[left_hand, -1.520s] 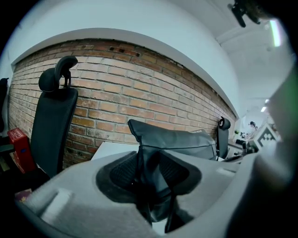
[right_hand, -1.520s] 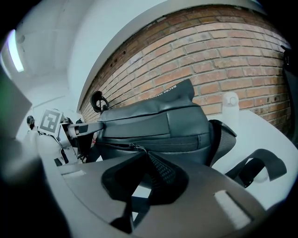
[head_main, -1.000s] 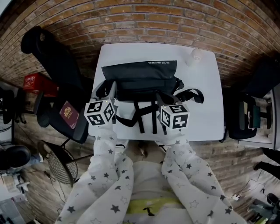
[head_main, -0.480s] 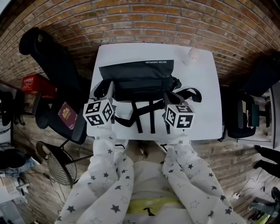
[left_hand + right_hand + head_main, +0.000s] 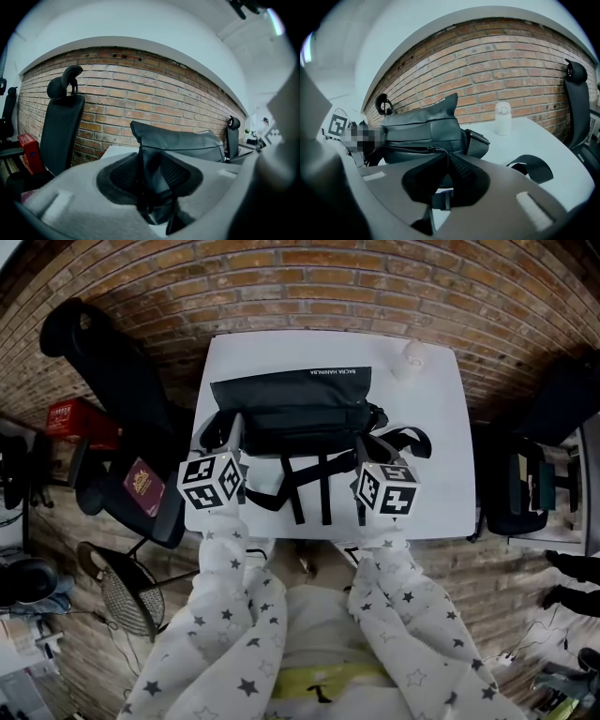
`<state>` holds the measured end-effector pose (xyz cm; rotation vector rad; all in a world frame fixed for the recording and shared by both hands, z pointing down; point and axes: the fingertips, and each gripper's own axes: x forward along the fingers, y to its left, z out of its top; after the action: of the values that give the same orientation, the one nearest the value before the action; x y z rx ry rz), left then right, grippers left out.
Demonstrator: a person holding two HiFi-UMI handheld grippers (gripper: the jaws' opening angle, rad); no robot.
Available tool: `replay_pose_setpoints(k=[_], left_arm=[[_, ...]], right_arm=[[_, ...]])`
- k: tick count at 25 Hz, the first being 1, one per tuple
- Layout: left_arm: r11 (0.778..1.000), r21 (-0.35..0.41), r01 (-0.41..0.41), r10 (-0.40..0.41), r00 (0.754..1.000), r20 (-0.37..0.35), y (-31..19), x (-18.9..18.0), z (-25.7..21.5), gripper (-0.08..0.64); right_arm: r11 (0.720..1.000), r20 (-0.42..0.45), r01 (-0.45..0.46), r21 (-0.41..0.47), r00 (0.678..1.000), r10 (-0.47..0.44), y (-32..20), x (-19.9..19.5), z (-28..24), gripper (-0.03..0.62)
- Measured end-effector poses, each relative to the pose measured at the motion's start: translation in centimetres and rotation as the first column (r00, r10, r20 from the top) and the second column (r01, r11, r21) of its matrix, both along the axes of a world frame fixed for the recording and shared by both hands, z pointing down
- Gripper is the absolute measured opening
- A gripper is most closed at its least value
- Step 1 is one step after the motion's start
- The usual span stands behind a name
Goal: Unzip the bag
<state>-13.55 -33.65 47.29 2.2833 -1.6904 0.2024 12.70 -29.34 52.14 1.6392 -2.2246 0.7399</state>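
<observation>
Head view: one black, smooth synthetic-fabric bag (image 5: pixel 295 399) lies flat in the middle of one white rectangular table (image 5: pixel 431 465). Two flat woven webbing straps (image 5: pixel 325 486) run from it toward the near table edge. The left gripper (image 5: pixel 239 430) meets the bag's near left corner and the right gripper (image 5: pixel 361 448) its near right corner. Each carries one marker cube. One small white cylindrical container (image 5: pixel 412 355) stands near the far right corner, well apart from the bag.

Left gripper view: the two textured black pads are pressed onto a raised fold of the bag's fabric, which fills the gap between them. One black high-backed chair (image 5: pixel 61 126) stands against the red brick wall (image 5: pixel 140 98).

Right gripper view: the two pads are nearly together, pinching the thin black zip pull (image 5: pixel 433 150) at the right end of the bag's zip line. One curved strap loop (image 5: pixel 532 166) lies on the table beside the bag.
</observation>
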Motion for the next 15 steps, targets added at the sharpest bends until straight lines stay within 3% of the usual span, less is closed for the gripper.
replay_pose_setpoints(k=[15], left_arm=[[1.0,0.005,0.022,-0.022,1.0,-0.002,0.0,-0.3,0.0,0.149]], right_arm=[[0.994,-0.021,-0.11,0.007,0.994,0.11,-0.2,3.1,0.1,0.023]])
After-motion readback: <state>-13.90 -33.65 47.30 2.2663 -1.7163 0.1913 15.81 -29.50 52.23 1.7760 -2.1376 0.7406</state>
